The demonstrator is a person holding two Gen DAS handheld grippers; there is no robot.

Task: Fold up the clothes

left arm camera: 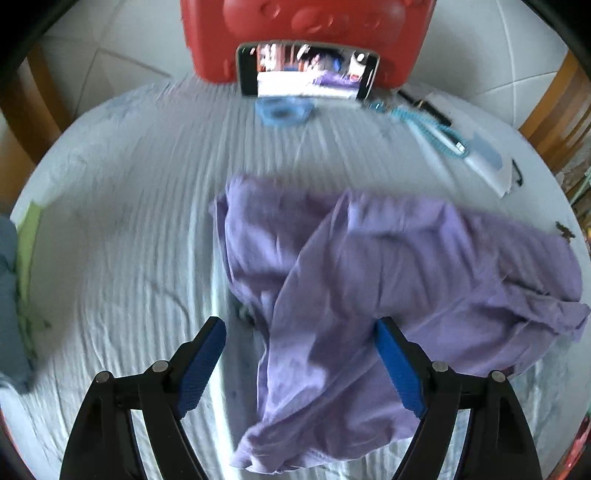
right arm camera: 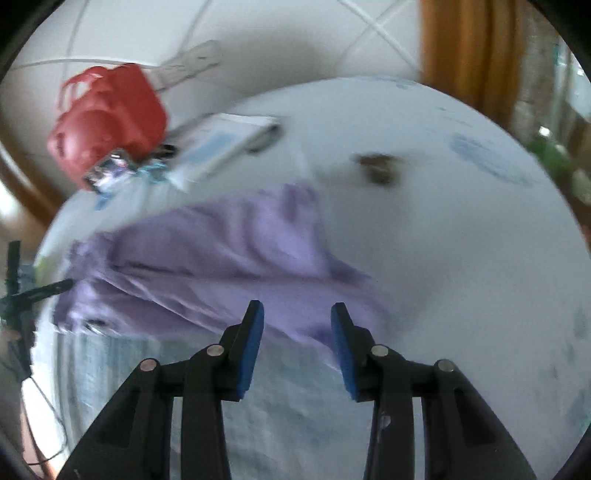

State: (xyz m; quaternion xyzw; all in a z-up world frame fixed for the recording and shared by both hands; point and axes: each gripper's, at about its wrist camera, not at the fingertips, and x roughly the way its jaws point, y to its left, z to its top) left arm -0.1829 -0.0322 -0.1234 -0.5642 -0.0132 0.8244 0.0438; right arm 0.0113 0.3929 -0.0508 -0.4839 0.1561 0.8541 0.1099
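Observation:
A crumpled purple garment (left arm camera: pixel 369 280) lies on the round table covered by a white ribbed cloth (left arm camera: pixel 129 221). My left gripper (left arm camera: pixel 301 332) hovers over the garment's near left part, open wide, its blue pads on either side of a fold without touching it. In the right wrist view the same purple garment (right arm camera: pixel 207 258) stretches across the middle. My right gripper (right arm camera: pixel 297 314) stands open above its near edge, holding nothing. Both views are blurred.
A red plastic chair (left arm camera: pixel 306 33) stands at the far table edge with a phone (left arm camera: pixel 306 74) propped against it. A blue ring (left arm camera: pixel 282 112), a coiled teal cord (left arm camera: pixel 428 129) and papers (left arm camera: pixel 484 158) lie at the back right. A small dark object (right arm camera: pixel 376 170) rests beyond the garment.

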